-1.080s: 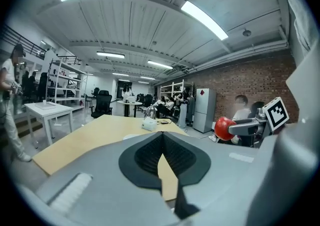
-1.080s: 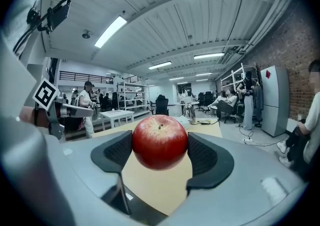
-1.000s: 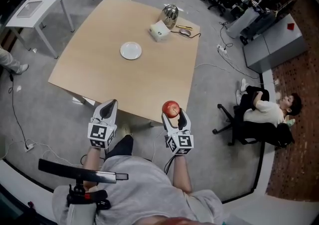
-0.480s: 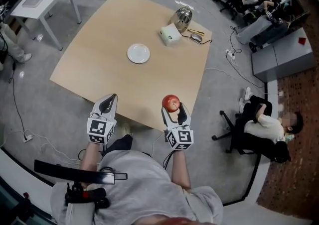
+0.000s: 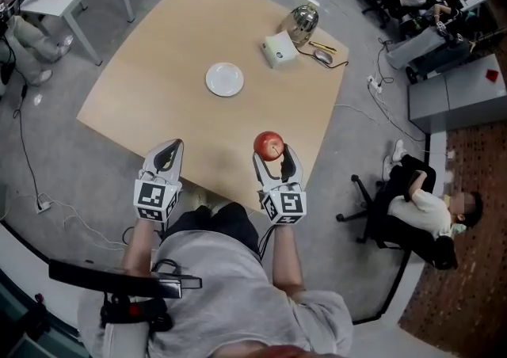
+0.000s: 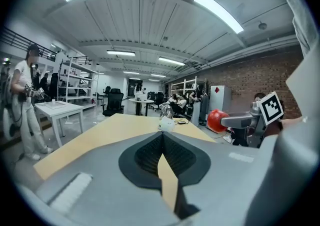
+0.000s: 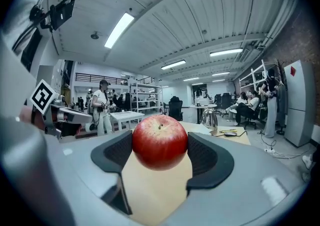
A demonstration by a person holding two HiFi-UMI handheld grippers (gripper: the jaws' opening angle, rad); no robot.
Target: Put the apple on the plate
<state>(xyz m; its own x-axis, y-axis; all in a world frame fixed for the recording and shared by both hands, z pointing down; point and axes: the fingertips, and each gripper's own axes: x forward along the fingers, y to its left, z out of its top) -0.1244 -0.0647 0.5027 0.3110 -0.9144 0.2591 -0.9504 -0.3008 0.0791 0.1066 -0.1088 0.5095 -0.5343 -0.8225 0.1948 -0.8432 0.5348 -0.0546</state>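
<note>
Red and round, the apple (image 7: pixel 160 141) sat clamped between the two dark pads of the right gripper (image 5: pixel 273 158), one pad pressed against each side and its stem end facing up. The fruit stood at the very front of those jaws and bulged above them. Below the jaw tips lay the near edge of the wooden table (image 5: pixel 150 95).

To the left of that grip, the left gripper (image 5: pixel 168 154) was closed on nothing, its tips meeting in a point with only a thin wedge of tabletop showing behind them. Its tips also reached over the table's near edge, level with the right one's.

Ahead of both pairs of jaws and well apart from them, the white plate (image 5: pixel 225 79) lay bare on the table, roughly between the two lines they pointed along. Farther ahead still, beyond the right jaws, a shiny metal kettle (image 5: pixel 303 22) stood just beside a small white box (image 5: pixel 277 51).
</note>
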